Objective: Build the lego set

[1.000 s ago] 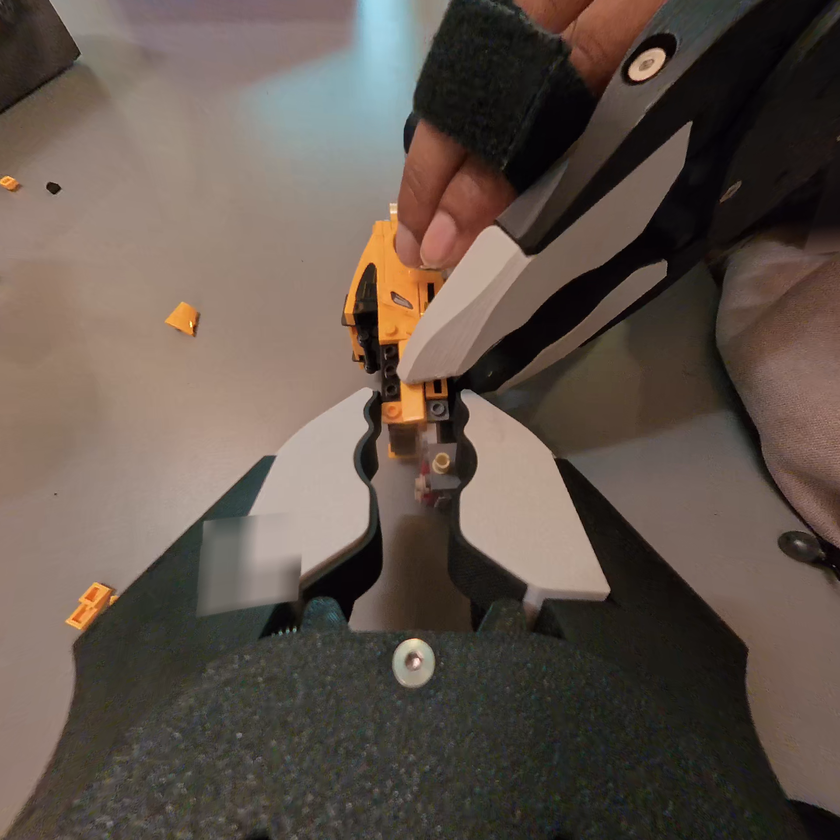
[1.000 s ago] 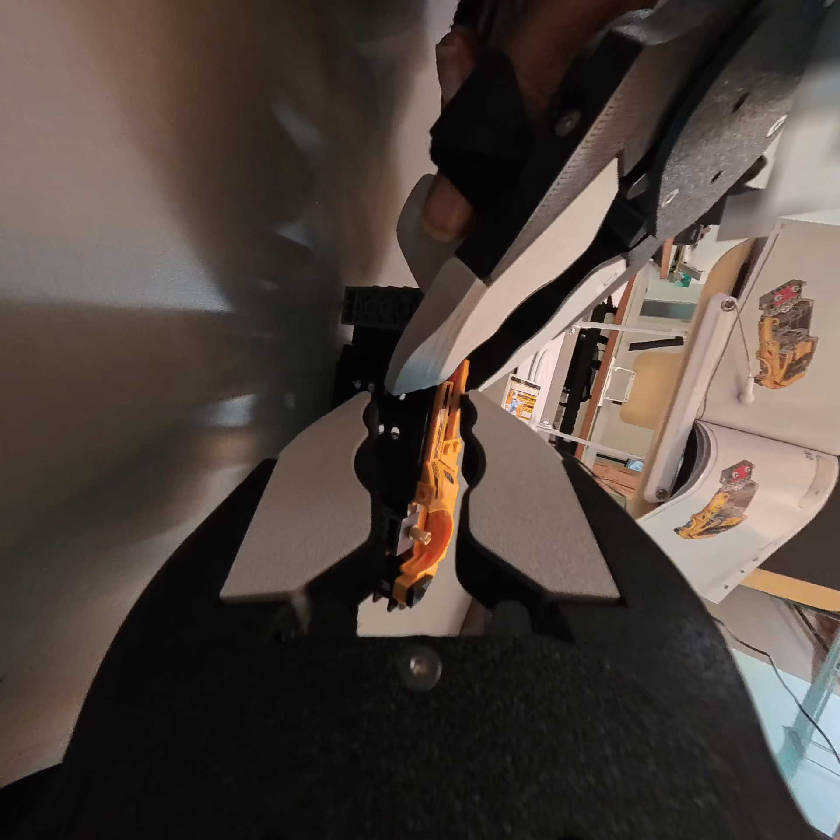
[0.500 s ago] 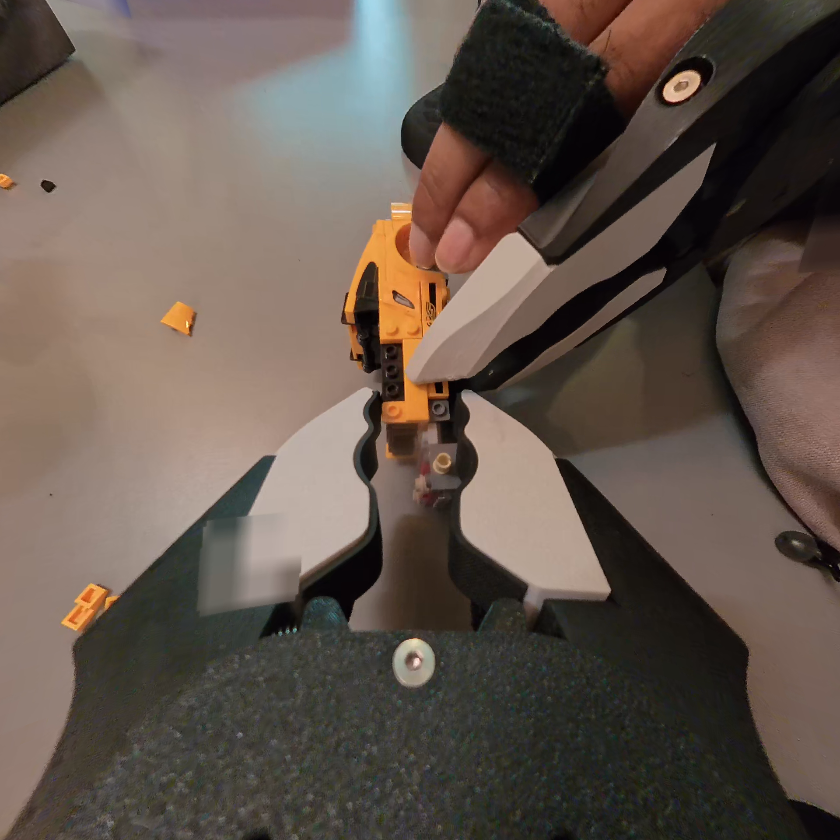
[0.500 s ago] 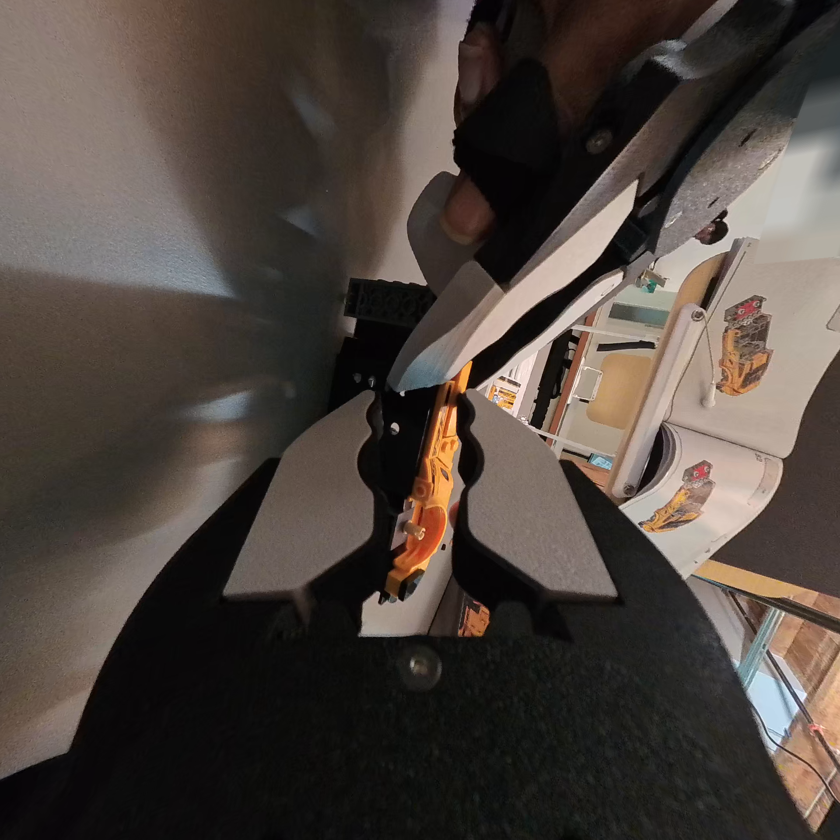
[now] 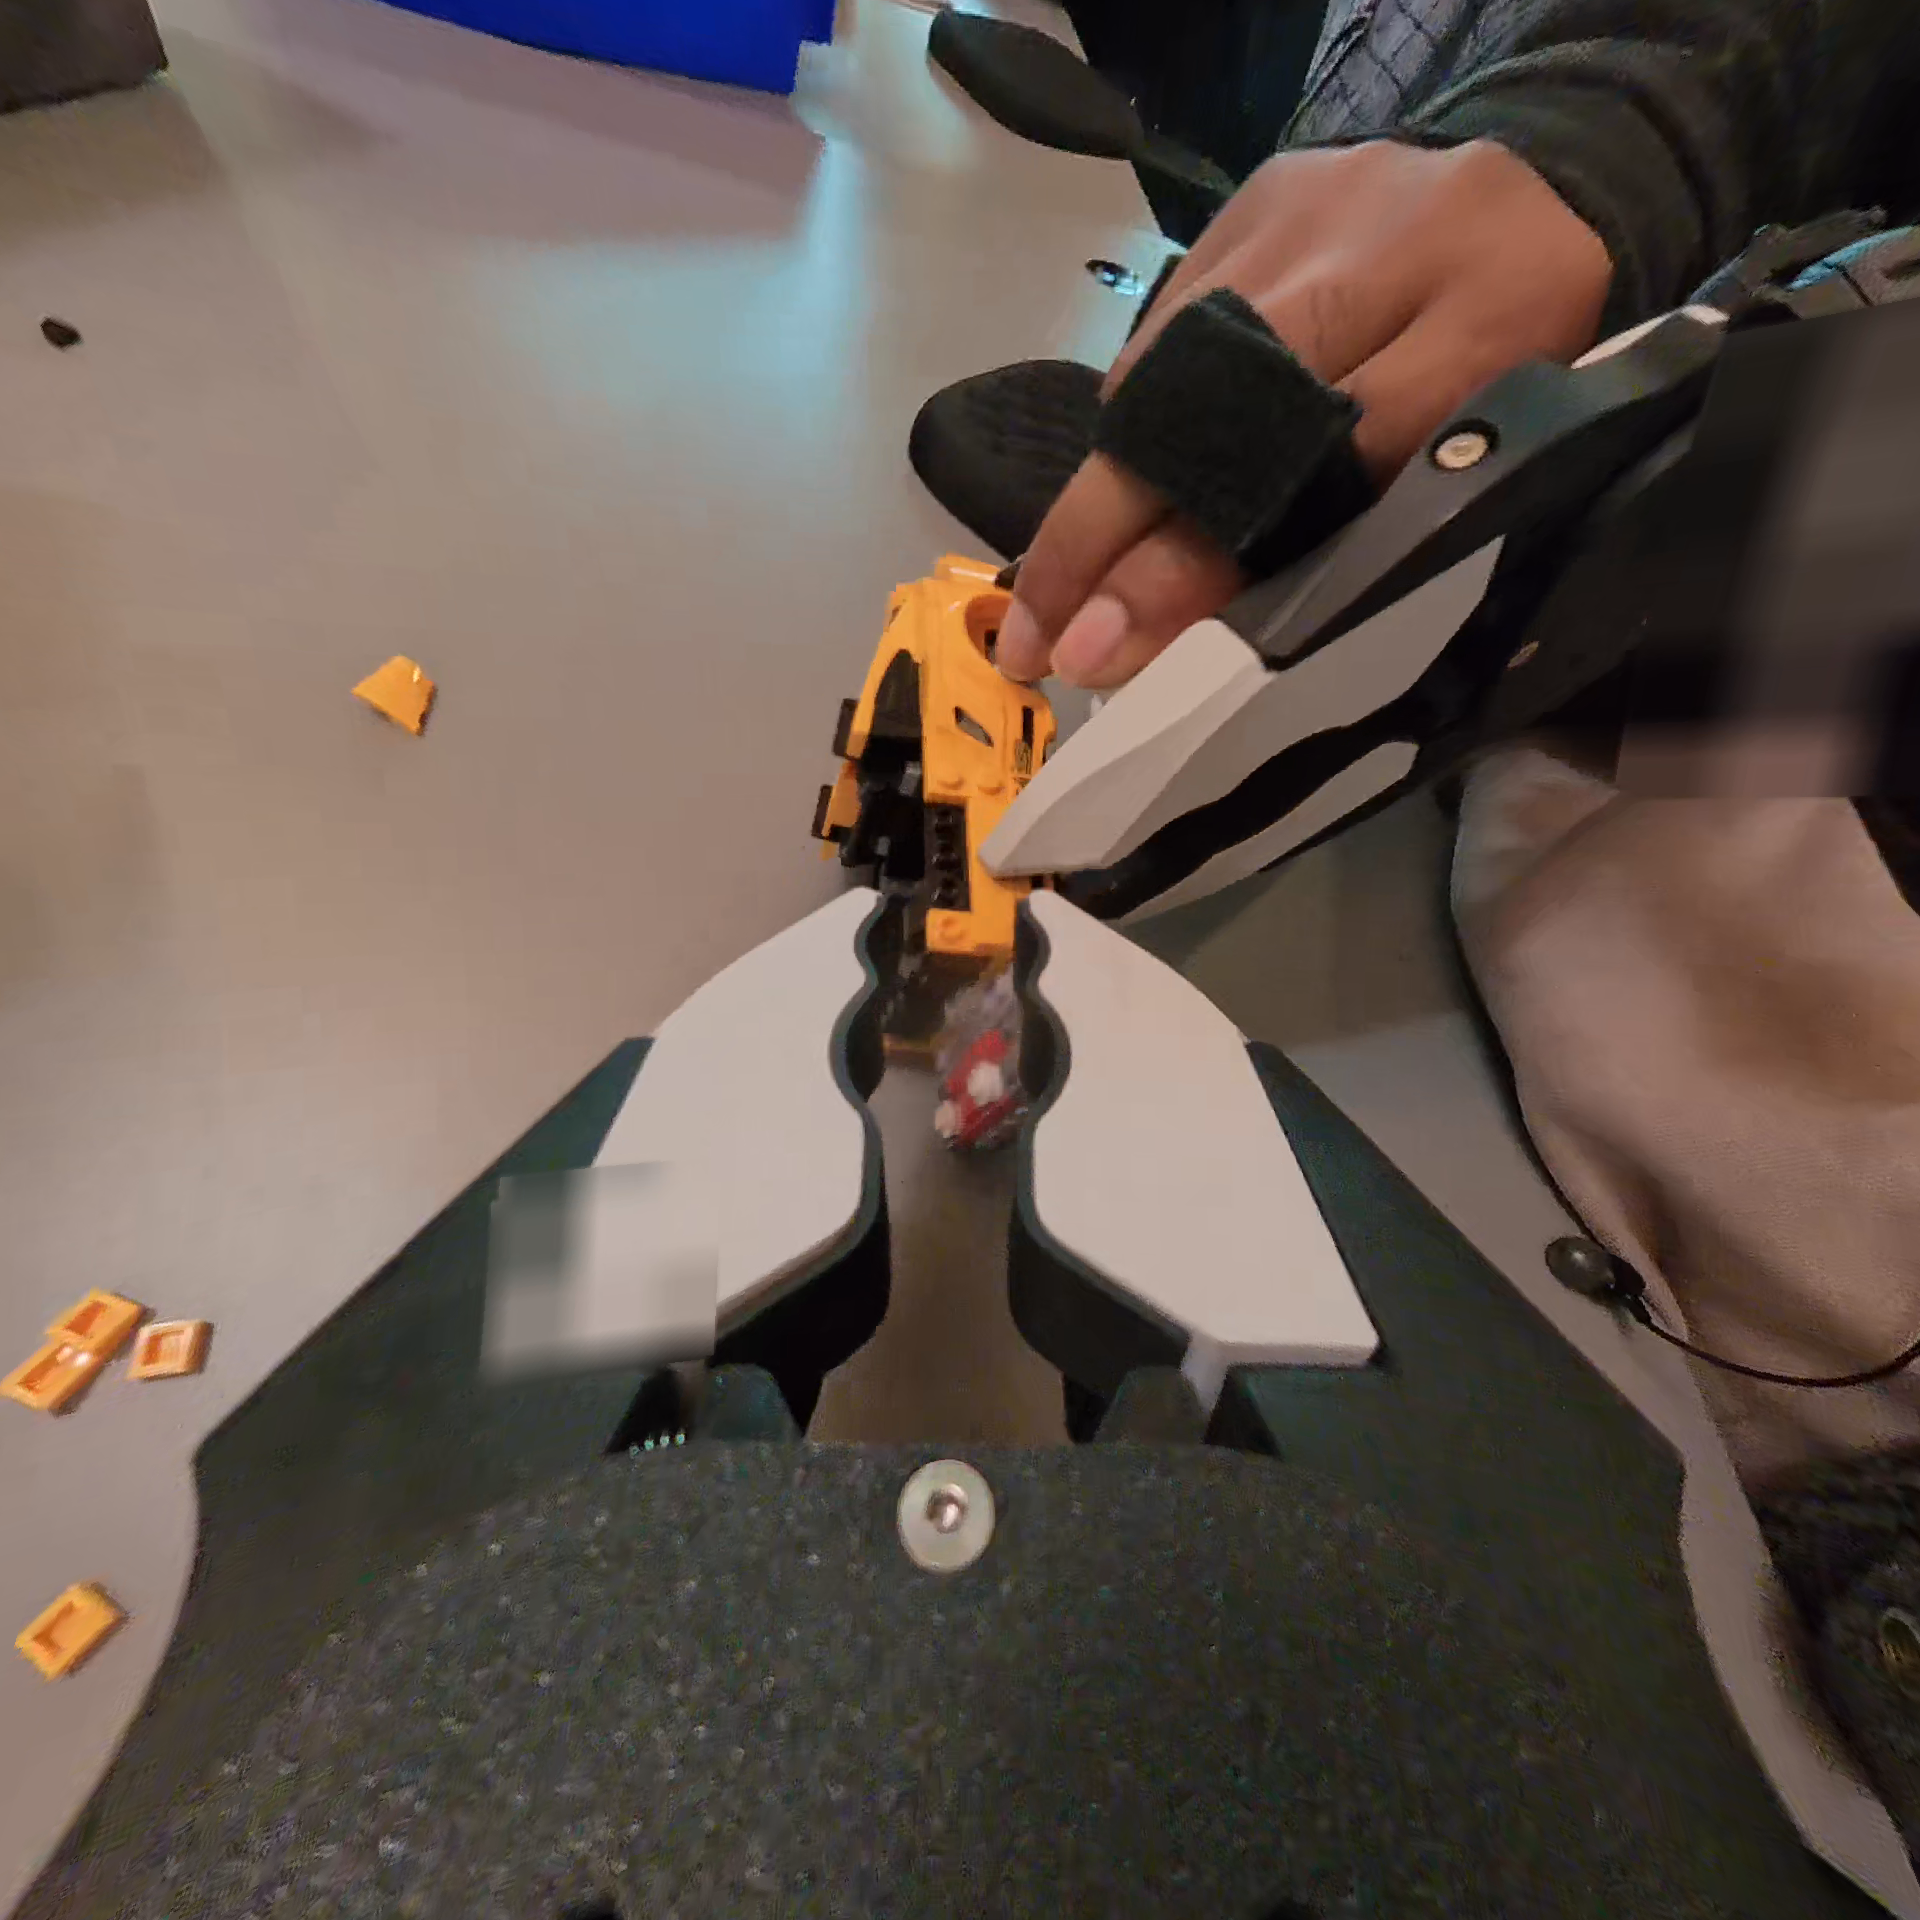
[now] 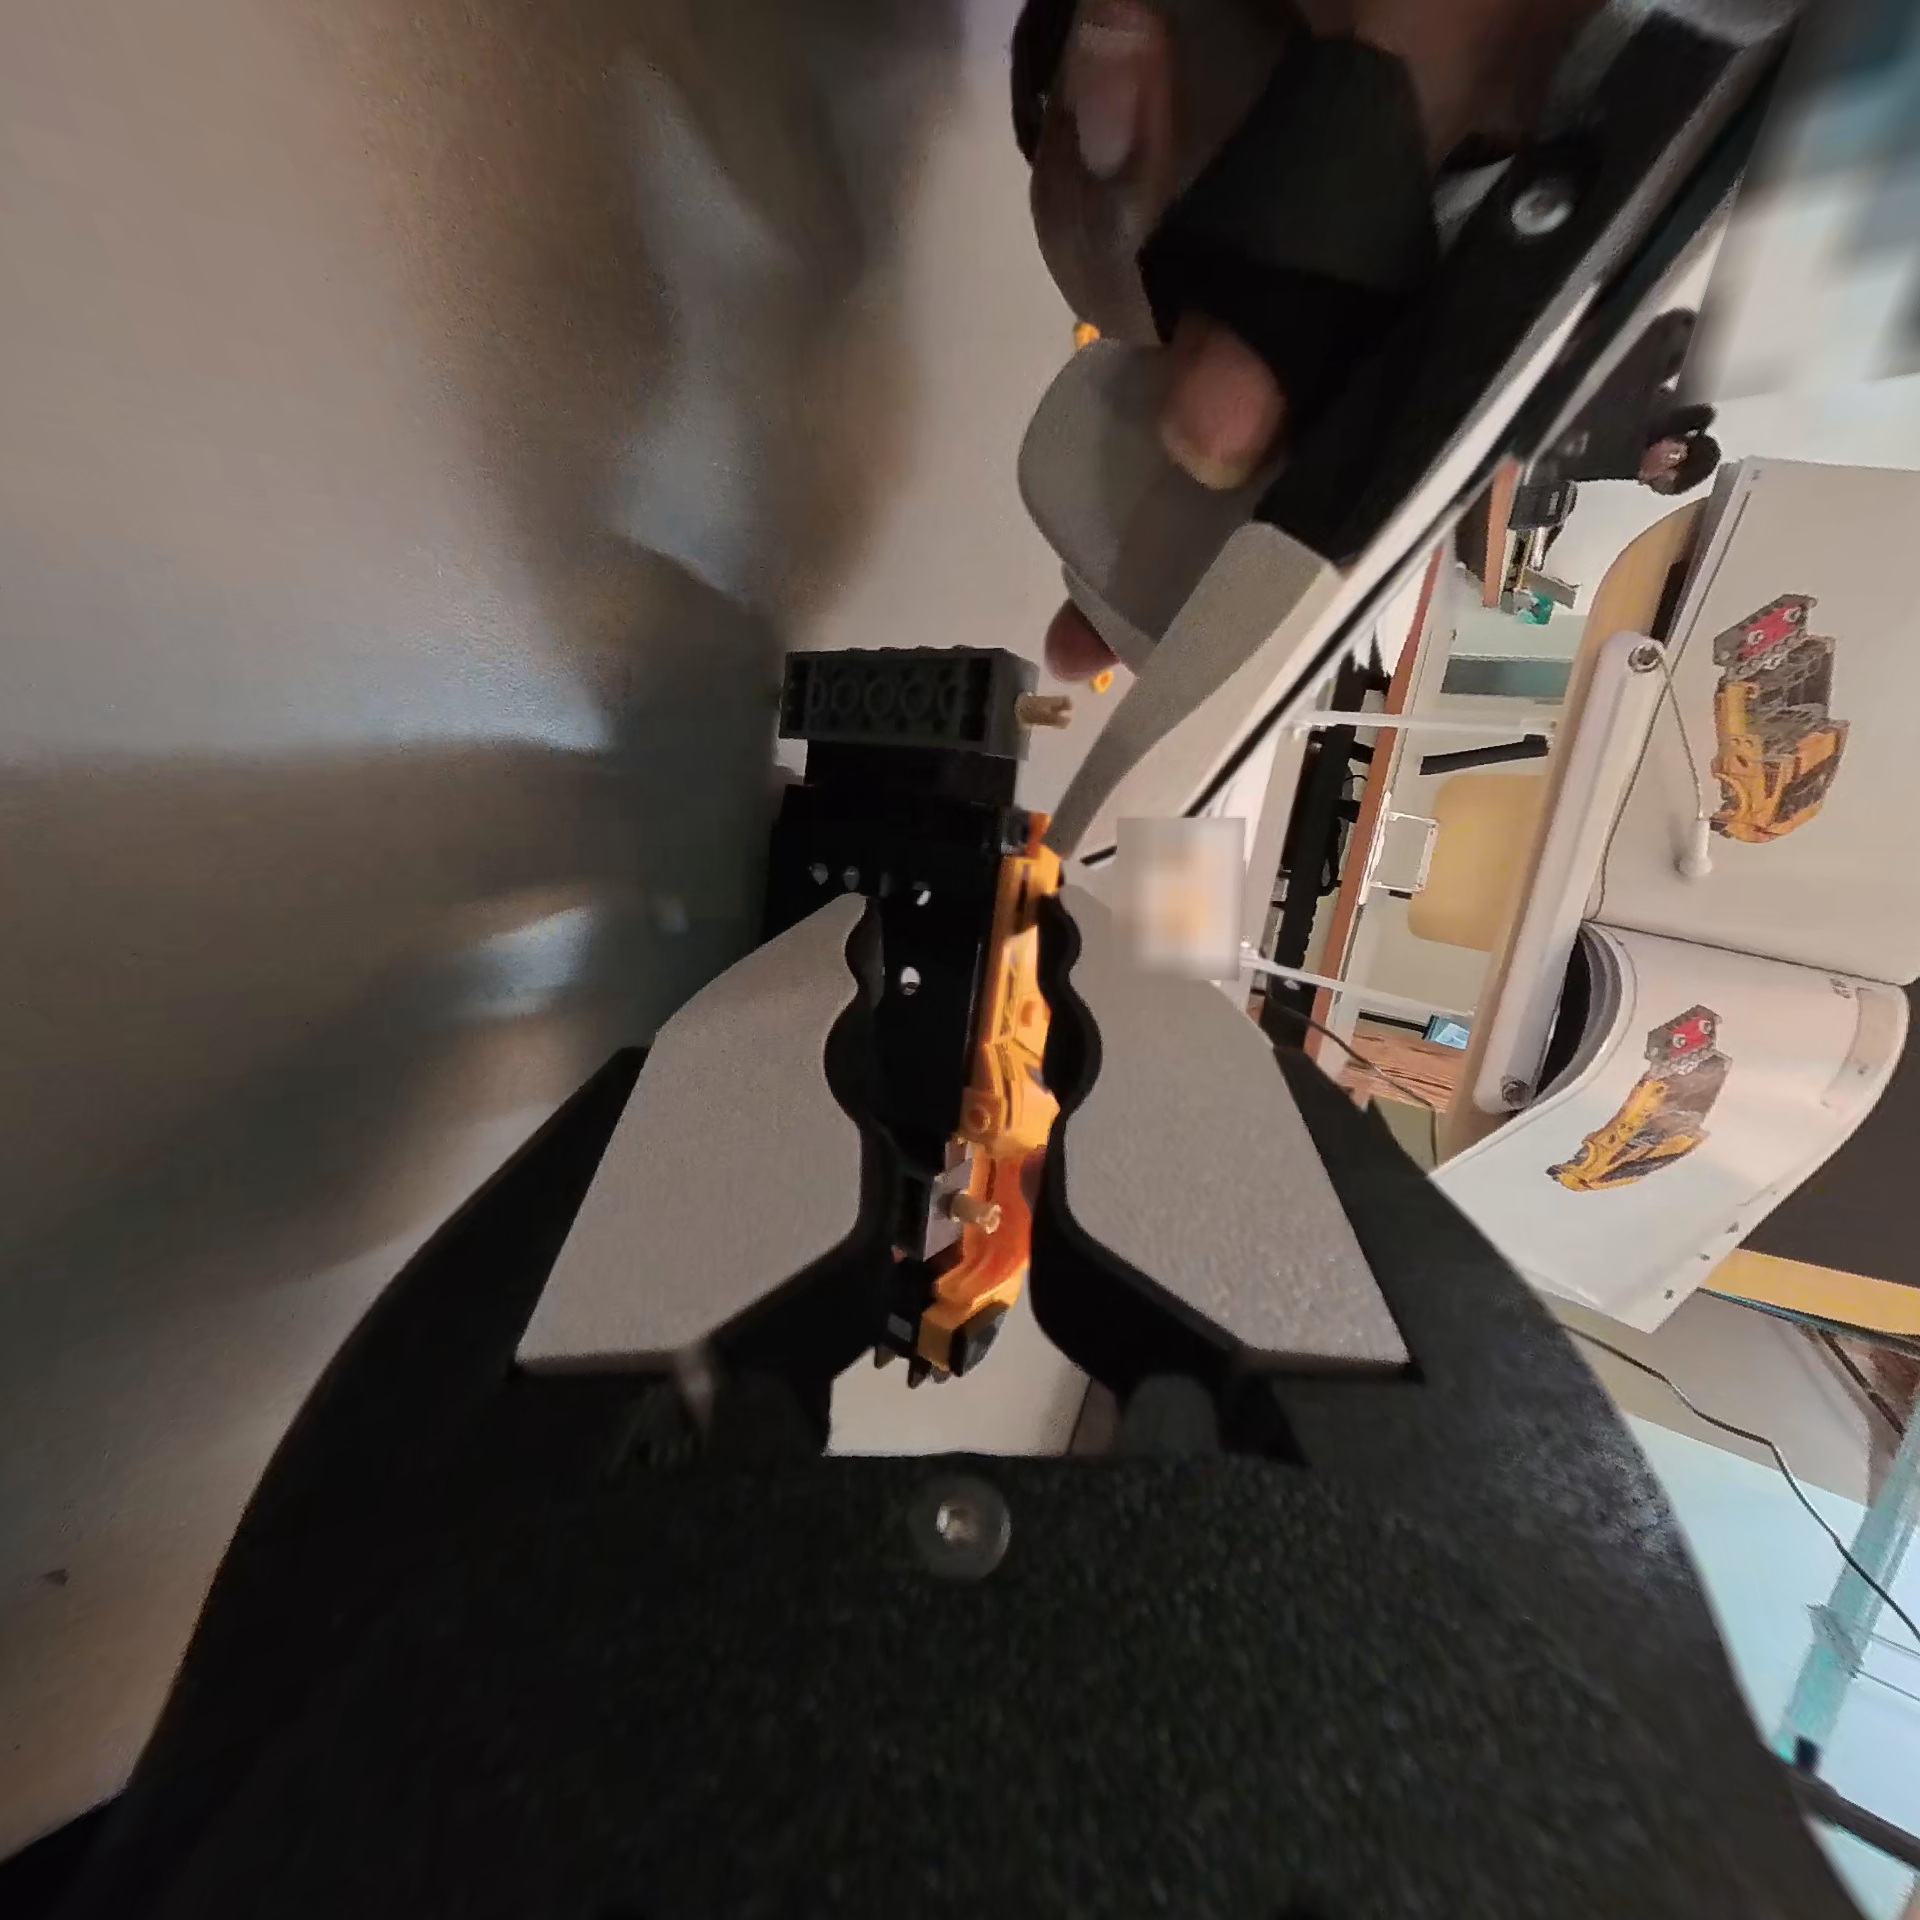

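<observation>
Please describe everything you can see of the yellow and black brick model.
The brick model looks like plastic: yellow shell with studs, black core with pin holes, a small red and grey piece at its near end. It is off the grey table. The left gripper and right gripper both clamp it; a person's fingertips touch its top.

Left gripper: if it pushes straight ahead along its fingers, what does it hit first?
The yellow-and-black brick model, already between the left gripper fingertips. Just past it, slightly right, sits the right gripper's grey finger; depth between them is unclear.
</observation>
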